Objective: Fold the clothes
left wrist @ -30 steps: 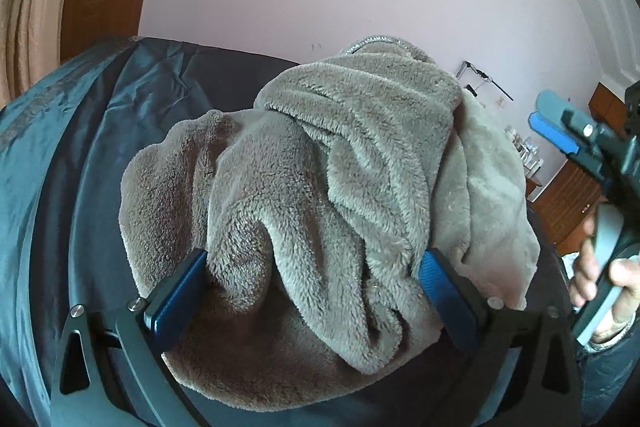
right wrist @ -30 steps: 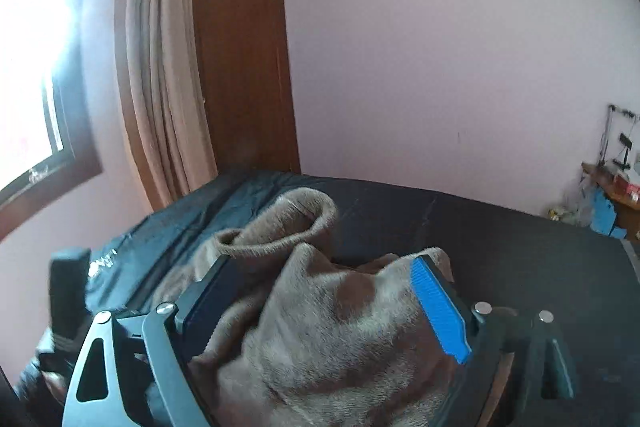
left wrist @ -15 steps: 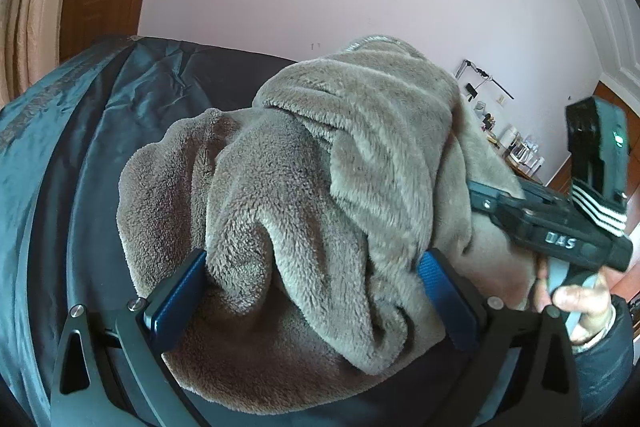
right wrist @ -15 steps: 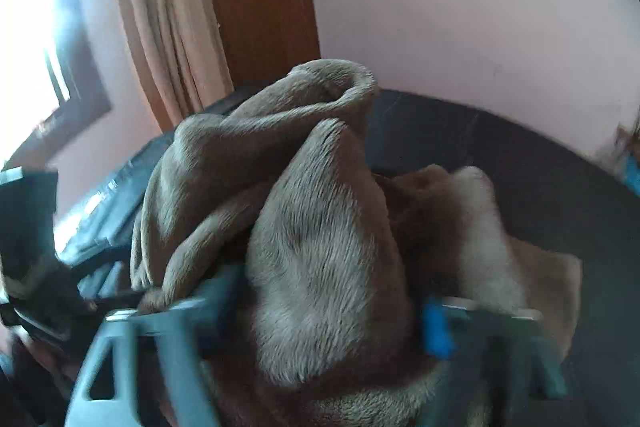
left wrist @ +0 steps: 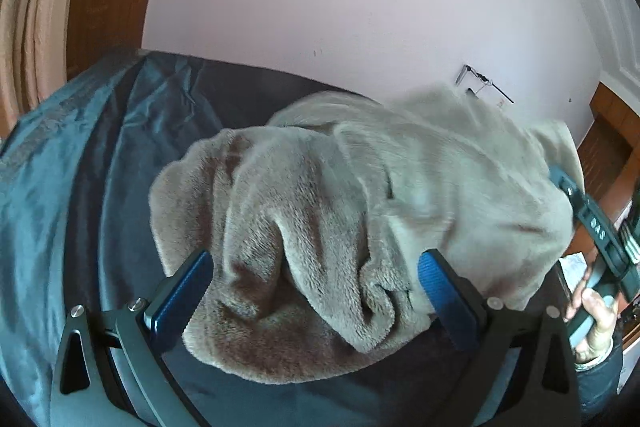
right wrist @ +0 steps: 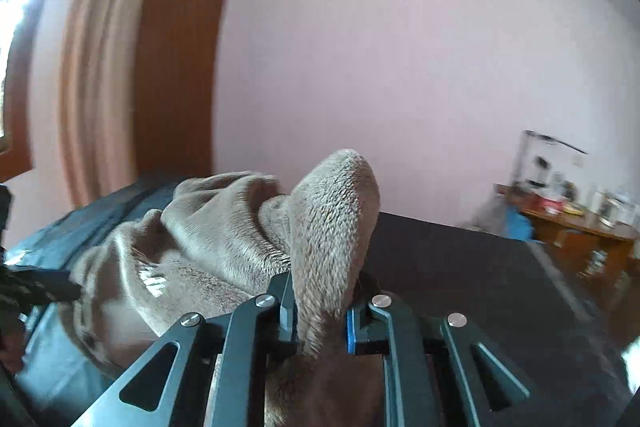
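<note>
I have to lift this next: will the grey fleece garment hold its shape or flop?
Likely floppy: the fleece garment lies in soft rolls and folds on the bed. The fold pinched in the right gripper bends over at its tip. Its plush pile looks grippy, so it probably won't slip.

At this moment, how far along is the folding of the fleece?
Barely begun. Nothing looks folded: the grey fleece garment lies bunched on the dark bedcover. In hand: the right gripper is shut on a raised fold, while the left gripper stands open around the heap. Spreading it flat and every fold remain.
</note>
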`<action>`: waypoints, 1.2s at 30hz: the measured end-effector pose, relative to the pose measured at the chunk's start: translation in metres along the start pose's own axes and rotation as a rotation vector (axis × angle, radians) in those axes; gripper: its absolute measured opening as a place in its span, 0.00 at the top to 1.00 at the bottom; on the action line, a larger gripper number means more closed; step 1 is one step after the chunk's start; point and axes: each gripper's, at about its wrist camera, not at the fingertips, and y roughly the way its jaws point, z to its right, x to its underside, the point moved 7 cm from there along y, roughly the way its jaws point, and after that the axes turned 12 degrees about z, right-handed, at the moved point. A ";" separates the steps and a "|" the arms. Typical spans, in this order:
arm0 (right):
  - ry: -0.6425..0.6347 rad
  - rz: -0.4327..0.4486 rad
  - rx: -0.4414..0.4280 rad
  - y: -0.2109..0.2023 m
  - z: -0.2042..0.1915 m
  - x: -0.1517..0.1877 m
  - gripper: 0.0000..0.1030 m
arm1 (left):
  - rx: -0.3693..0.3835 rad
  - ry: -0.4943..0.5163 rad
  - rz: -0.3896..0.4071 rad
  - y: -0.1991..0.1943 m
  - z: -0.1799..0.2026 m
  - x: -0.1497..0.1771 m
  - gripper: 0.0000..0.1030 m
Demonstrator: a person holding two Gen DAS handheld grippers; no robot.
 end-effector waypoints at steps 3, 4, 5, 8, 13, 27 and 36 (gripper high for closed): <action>0.041 -0.035 0.059 -0.010 0.031 0.018 0.85 | -0.012 0.012 0.016 -0.004 -0.001 -0.007 0.00; 0.044 -0.051 0.072 -0.017 0.039 0.027 0.85 | -0.018 0.017 0.019 -0.004 -0.002 -0.009 0.00; 0.047 -0.067 0.085 -0.024 0.047 0.036 0.85 | -0.023 0.021 0.022 -0.004 -0.003 -0.012 0.00; 0.072 -0.118 0.099 -0.049 0.068 0.062 0.85 | -0.032 0.033 0.035 -0.014 0.000 -0.015 0.00; 0.136 -0.182 0.081 -0.071 0.075 0.091 0.85 | -0.082 0.045 0.064 -0.010 -0.006 -0.042 0.00; 0.203 -0.214 0.031 -0.060 0.088 0.118 0.84 | -0.010 -0.061 -0.101 0.075 -0.026 -0.095 0.00; 0.208 -0.235 0.020 -0.059 0.091 0.124 0.84 | 0.021 -0.024 -0.317 0.138 -0.036 -0.065 0.00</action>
